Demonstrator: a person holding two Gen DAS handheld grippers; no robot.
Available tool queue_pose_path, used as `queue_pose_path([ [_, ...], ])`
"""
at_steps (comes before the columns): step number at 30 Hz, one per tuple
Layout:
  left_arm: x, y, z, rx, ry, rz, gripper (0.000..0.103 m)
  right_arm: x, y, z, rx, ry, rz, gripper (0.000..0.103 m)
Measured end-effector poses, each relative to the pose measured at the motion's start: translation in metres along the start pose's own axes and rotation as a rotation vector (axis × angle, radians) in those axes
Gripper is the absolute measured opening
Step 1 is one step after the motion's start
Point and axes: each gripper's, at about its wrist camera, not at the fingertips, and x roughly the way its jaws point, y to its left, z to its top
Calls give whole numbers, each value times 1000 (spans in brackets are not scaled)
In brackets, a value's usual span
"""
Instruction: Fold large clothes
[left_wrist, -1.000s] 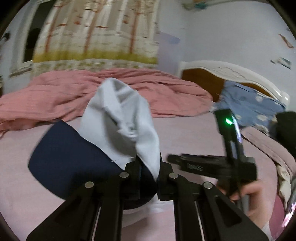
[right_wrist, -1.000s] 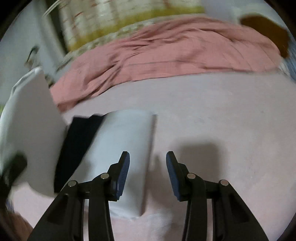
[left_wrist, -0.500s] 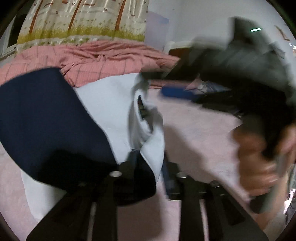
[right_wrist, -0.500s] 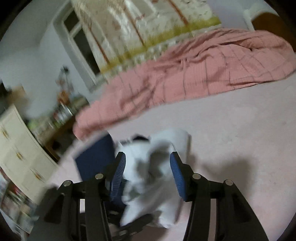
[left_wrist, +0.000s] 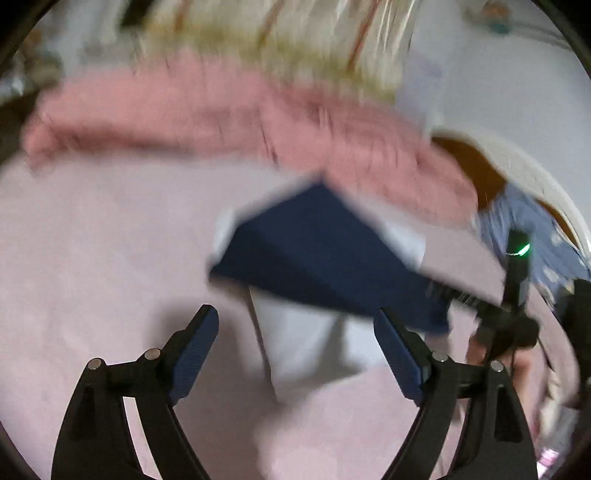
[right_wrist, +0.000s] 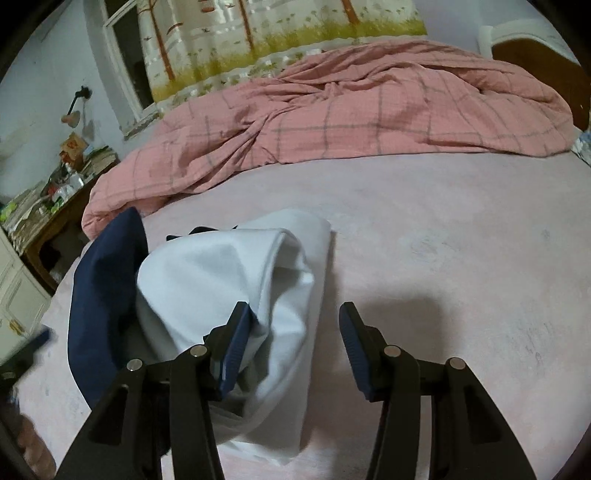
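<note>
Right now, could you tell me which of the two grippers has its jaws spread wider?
The left gripper: its jaws are opening wide, clear of the navy-and-white garment. The right gripper stands narrower.

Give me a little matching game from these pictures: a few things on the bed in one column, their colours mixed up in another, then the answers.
Things:
1. crumpled blanket
2. bed sheet
3. pads on the right gripper
4. folded-over top part of the garment

Colours:
A. white
B. salmon pink with grey checks
C. pale pink, plain
D. blue

Pairs: 1-B, 2-C, 3-D, 4-A
</note>
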Motion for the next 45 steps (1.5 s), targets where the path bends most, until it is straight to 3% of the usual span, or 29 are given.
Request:
queue_pose_path([
  [4, 39, 9, 17, -75, 63, -149, 81, -2, -5, 2, -5, -4, -5, 52],
  [6, 44, 7, 32, -85, 4, -175, 75, 0, -5, 1, -5, 8, -1, 52],
  [7, 44, 0, 40, -62, -31, -163, 69, 2, -5, 1, -5, 16, 2, 52],
  [8, 44, -11, 47, -24, -62, -130, 67, 4, -4, 0, -5, 20, 1, 52],
  [10, 41, -27, 61, 66, -120, -136, 67, 6, -4, -1, 1, 29, 4, 52],
  [13, 60, -48, 85, 119, -87, -120, 66, 8, -9, -1, 21, 35, 23, 52],
  [15, 78, -53, 91, 115, -53, -118, 50, 7, -11, -1, 34, 28, 28, 52],
  [16, 89, -55, 94, 111, -29, -124, 30, 5, -11, -1, 37, 14, 25, 52],
  [17, 96, -57, 95, 109, -19, -152, 20, 1, -9, 0, 32, -19, 14, 52],
  [19, 97, -68, 92, 142, -45, -193, 6, -12, -6, 3, 13, -91, -29, 52],
  [22, 86, -92, 89, 178, -49, -284, 4, -30, -8, 7, 15, -168, -92, 52],
  [26, 95, -116, 93, 220, -16, -268, 4, -30, -30, 9, 101, -153, -99, 52],
  [28, 113, -113, 90, 188, 27, -245, 6, -30, -41, 10, 145, -149, -97, 52],
  [31, 141, -106, 76, 153, 97, -230, 23, -41, -51, 12, 189, -200, -67, 52],
  [33, 140, -109, 65, 179, 91, -241, 36, -49, -50, 13, 192, -238, -20, 52],
  [35, 119, -118, 52, 228, 44, -256, 62, -54, -45, 14, 182, -270, 18, 52],
  [38, 65, -120, 34, 245, -92, -293, 78, -57, -36, 15, 158, -281, 28, 52],
  [40, 28, -114, 26, 245, -173, -295, 80, -58, -29, 15, 136, -272, 45, 52],
  [42, -2, -104, 22, 240, -251, -235, 83, -61, -17, 15, 95, -261, 97, 52],
  [45, -33, -78, 25, 216, -344, -79, 89, -58, 12, 13, 1, -212, 225, 52],
])
